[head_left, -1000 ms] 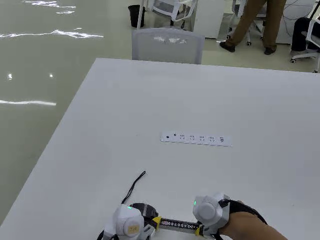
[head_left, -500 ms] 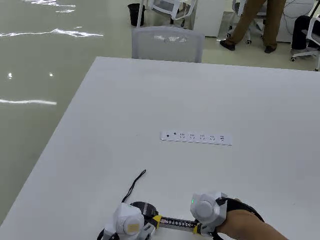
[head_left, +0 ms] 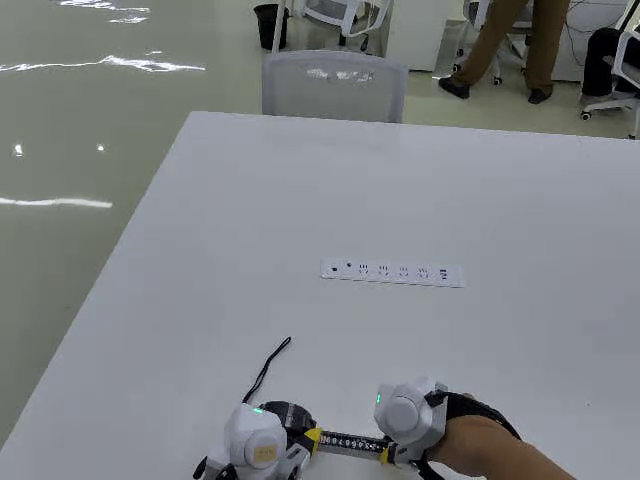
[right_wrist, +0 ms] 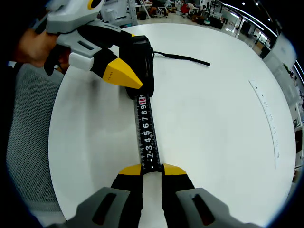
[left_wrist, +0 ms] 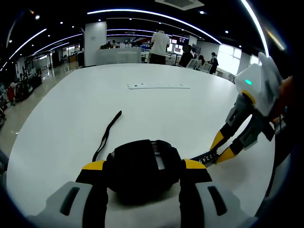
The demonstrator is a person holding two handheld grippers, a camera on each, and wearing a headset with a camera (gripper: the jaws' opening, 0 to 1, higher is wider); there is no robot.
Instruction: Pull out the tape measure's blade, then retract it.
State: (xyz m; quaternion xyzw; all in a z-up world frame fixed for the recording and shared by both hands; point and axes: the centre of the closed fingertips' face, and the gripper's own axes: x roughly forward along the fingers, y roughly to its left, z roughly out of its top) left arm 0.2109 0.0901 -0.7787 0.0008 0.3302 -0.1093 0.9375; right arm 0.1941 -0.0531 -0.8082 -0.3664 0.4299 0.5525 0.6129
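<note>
A black tape measure [left_wrist: 142, 166] sits at the table's near edge, and my left gripper [left_wrist: 142, 166] is shut on its case. In the head view the case [head_left: 288, 417] lies beside the left gripper [head_left: 262, 448]. Its blade [right_wrist: 146, 135] is pulled out a short way, numbers up to about 10 showing. My right gripper [right_wrist: 152, 169] is shut on the blade's end; it also appears in the head view [head_left: 385, 452] and the left gripper view [left_wrist: 219, 153]. The blade [head_left: 348, 441] runs between the two grippers. A black wrist strap [head_left: 268, 368] trails from the case.
A white power strip [head_left: 393, 273] lies mid-table. The white table [head_left: 400, 200] stretches away beyond it. A grey mesh chair [head_left: 334, 86] stands at the far edge. A person's legs [head_left: 510, 45] and office chairs are on the floor behind.
The right gripper has moved left toward the left gripper, and the exposed blade between them is shorter. The left gripper and case have stayed in place.
</note>
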